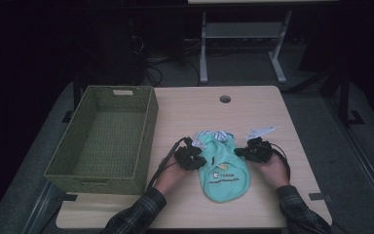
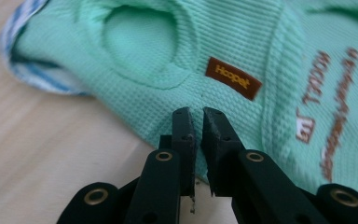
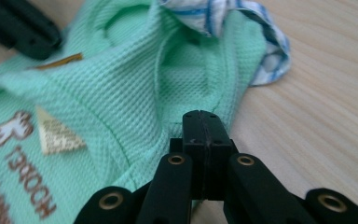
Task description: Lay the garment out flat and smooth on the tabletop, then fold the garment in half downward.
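Black jaws of the right gripper point(image 3: 204, 122) are pinching the mint pet shirt point(image 3: 121, 93) at lower centre; the left gripper point(image 2: 196, 116) is clamping its opposite edge, readying a fold or lift toward the wicker basket point(image 1: 65, 168).

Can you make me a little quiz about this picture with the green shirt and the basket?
1. True or false: the green woven basket holds the mint green garment.
2. Which side of the garment does the left gripper pinch: A the side nearer the basket, B the side farther from it?
3. Fill in: the brown label on the garment reads ____.

Key: 1 false, the garment lies on the table. 2 A. 3 Hoopet.
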The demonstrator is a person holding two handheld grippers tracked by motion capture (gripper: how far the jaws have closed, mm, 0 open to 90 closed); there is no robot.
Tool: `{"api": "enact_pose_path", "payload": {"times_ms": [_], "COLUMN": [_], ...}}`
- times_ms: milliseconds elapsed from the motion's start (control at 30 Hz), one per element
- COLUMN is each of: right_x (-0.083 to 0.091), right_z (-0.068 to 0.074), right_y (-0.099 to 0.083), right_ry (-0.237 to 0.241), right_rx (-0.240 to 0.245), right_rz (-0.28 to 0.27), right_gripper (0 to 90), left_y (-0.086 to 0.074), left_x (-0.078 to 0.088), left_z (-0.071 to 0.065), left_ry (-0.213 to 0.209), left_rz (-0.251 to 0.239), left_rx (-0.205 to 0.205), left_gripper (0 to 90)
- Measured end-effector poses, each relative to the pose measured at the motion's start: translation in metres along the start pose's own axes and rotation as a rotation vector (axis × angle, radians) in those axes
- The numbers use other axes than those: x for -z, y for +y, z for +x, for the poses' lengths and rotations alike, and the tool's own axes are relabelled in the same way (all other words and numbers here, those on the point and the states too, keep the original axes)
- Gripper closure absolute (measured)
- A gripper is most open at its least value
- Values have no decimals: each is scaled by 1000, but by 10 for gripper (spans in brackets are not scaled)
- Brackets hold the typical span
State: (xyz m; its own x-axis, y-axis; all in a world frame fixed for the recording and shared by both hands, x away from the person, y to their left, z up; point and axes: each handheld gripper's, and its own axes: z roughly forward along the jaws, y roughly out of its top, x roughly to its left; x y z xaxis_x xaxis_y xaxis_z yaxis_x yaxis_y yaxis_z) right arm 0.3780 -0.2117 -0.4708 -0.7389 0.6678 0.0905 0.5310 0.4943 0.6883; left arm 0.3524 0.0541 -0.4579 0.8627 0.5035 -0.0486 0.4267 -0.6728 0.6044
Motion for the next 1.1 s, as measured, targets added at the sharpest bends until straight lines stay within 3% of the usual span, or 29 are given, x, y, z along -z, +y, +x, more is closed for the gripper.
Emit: {"api": "enact_pose_path", "payload": {"times_ms": [233,400,633,900,1100], "right_x": [-1,0,2,16,28], "right_z": [-1,-1,-2,3,10], "right_y": [0,0,-1,-1,1], "right_ry": [-3,-3,-2,1,10], "right_rx": [-3,-1,-6,-15,-8], "right_rz": [-7,-6,-9,-30,-54], "right_gripper": [897,897,895,889,879], "left_y": [0,2,3,11,18], "left_x": [0,-2,5,20,28], "left_z": [-25,-32,-21,1,17], "left_ry": [-56,-81,-81,-72,-50], "left_rz": [13,12,-2,-42,-56], "left_rx": [-49,-53,-21,25,51], "left_gripper": [825,819,796,791,720]}}
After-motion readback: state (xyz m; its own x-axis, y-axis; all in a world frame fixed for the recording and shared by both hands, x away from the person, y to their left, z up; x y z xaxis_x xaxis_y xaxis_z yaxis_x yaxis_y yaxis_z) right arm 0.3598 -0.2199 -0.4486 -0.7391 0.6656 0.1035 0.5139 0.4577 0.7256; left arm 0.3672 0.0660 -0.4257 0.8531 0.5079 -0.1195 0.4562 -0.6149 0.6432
